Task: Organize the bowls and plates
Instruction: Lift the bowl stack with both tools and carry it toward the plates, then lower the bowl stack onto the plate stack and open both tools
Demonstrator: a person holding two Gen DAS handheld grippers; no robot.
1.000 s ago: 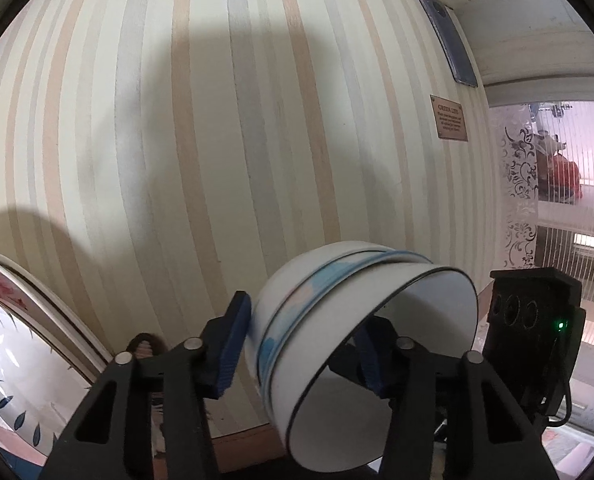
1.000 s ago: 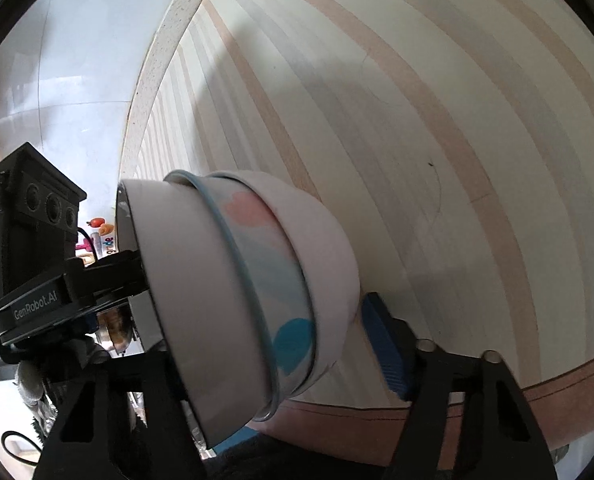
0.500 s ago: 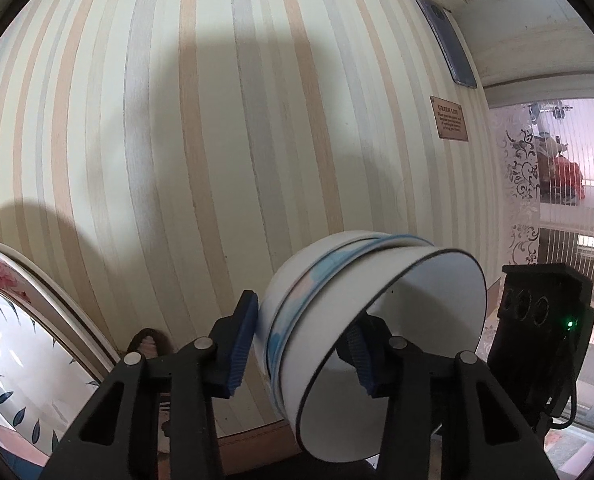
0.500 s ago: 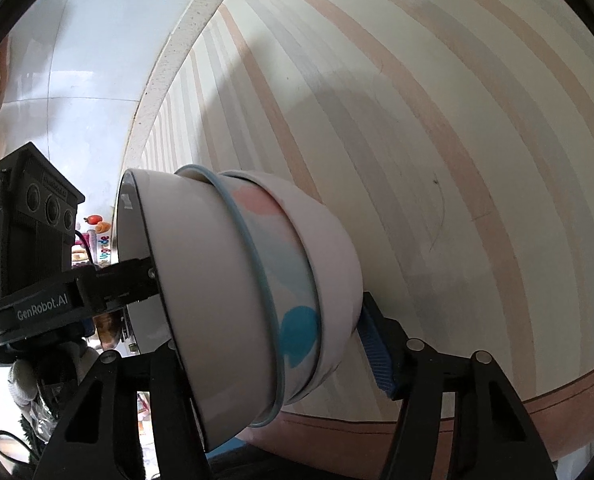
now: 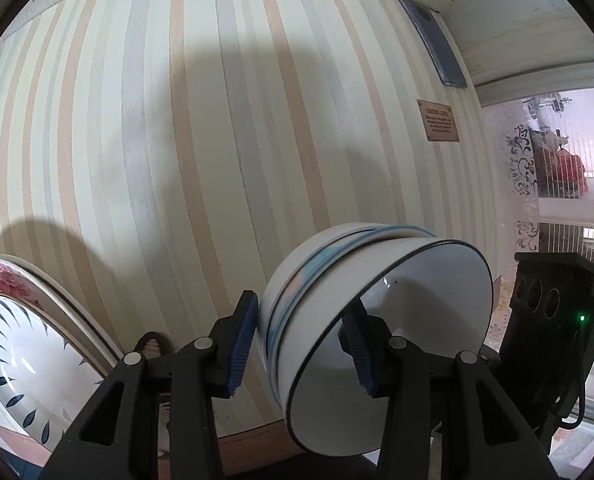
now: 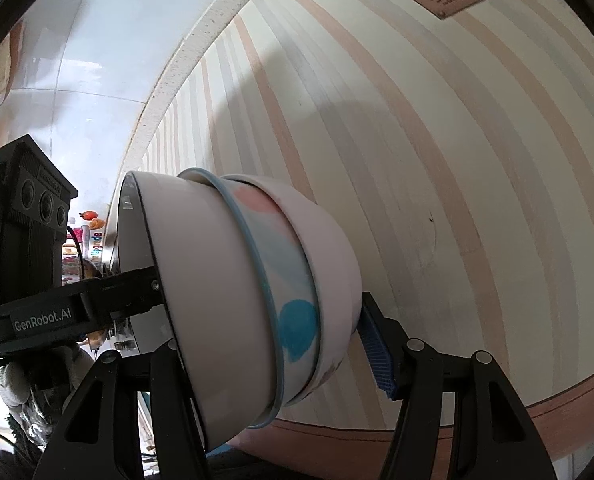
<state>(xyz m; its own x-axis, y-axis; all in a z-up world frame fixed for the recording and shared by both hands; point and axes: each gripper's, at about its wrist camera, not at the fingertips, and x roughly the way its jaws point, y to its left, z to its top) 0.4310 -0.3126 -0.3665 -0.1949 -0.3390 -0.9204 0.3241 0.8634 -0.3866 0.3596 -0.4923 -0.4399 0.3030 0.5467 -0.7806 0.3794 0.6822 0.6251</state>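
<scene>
left hand-held gripper [image 5: 303, 346] and right hand-held gripper [image 6: 273, 354], both clamped, raised level

Glazed ceramic against matt stripes

The nested bowls [image 5: 377, 344] look like glossy, smooth ceramic, the innermost catching a bright glint; the leaf-patterned plate [image 5: 13, 344] shines likewise. Each hand-held gripper [image 5: 301, 344] is matt black plastic with ribbed blue pads [image 6: 375, 350]. The striped wall [image 5: 177, 140] is flat and dull, like paper.

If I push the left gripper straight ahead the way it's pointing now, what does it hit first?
Most likely the striped wall that fills the view ahead of the left gripper. Nothing else shows in that line. The nested bowls clamped between its fingers would probably touch first; depth is hard to judge through the fisheye.
</scene>
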